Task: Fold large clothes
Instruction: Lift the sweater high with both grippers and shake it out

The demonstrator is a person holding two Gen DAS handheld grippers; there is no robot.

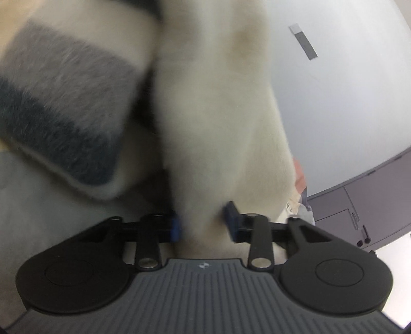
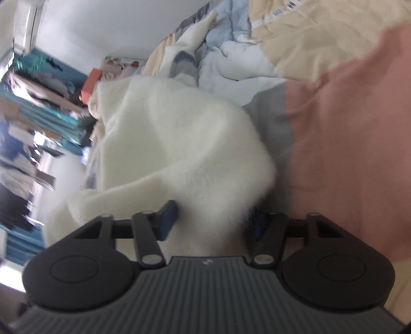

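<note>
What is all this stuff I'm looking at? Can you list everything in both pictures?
Sweater: one, fluffy cream with grey and dark blue stripes, lying on the bed, bunched between both grippers.
Quilt: one, pink, beige, grey and pale blue patches, under the sweater.
Wardrobe: one, grey, right edge of left view.
Shelves: cluttered, blue backing, left of right view; blurred.
Left gripper: black with blue pads, closed on sweater.
Right gripper: same, closed on sweater.

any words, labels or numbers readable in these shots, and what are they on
No readable text in either view.
Small white emblem on the left gripper body: a logo mark, no letters.
The same emblem on the right gripper body: no letters.
Dark printed marks along the quilt edge: too blurred to read.
Fuzzy white garment: no label visible.
</note>
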